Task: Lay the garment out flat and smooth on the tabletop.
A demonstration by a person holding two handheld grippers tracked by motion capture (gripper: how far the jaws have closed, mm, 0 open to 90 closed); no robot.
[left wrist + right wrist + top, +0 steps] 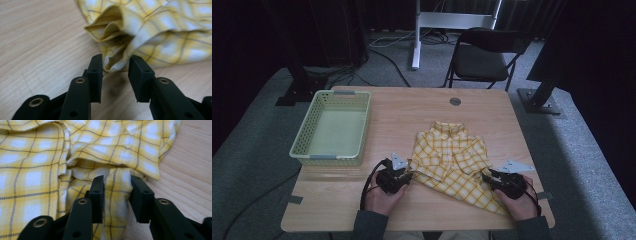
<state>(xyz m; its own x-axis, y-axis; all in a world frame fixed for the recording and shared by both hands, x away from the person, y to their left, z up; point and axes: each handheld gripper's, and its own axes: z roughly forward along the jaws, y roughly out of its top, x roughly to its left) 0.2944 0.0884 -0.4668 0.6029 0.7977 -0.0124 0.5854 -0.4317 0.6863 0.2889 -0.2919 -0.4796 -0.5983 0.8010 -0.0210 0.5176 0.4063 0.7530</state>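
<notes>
A crumpled yellow checked cotton shirt (452, 162) lies on the near right part of the light wooden table (422, 110). The left gripper (115, 68) has its jaws apart around a folded shirt edge (fabric between them, not pinched). The right gripper (116, 187) also stands apart astride a fabric ridge. A pale green plastic basket (333, 127) sits far left.
</notes>
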